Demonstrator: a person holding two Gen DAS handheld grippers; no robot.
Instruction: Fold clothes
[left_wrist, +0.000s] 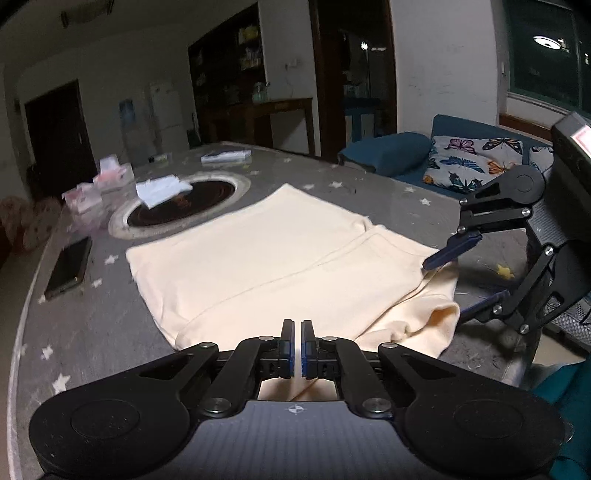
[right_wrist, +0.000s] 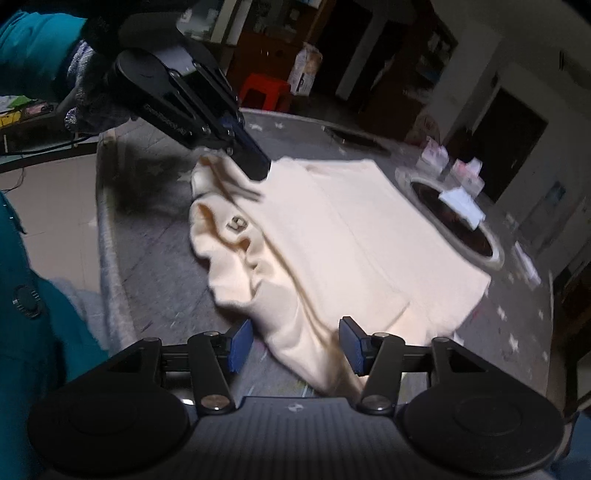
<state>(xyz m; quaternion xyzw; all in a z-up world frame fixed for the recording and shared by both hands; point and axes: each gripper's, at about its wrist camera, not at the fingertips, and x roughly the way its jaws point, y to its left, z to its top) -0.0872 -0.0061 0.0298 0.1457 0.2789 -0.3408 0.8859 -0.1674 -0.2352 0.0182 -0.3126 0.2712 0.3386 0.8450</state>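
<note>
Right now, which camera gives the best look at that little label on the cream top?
The right wrist view: the small label shows near the bunched collar of the cream top. In the left wrist view the cream top lies flat, but the label cannot be seen.

The near hem of the cream knit garment (left_wrist: 280, 266) passes beneath the left tool (left_wrist: 297, 349); whether cloth lies between its nearly touching pads cannot be told. The right tool (right_wrist: 295, 345) covers the garment's lower corner. The dark rectangular device (left_wrist: 69, 267) on the grey star-patterned tabletop (left_wrist: 92, 332) is blurred. The small label (right_wrist: 236, 224) at the neckline is illegible.
</note>
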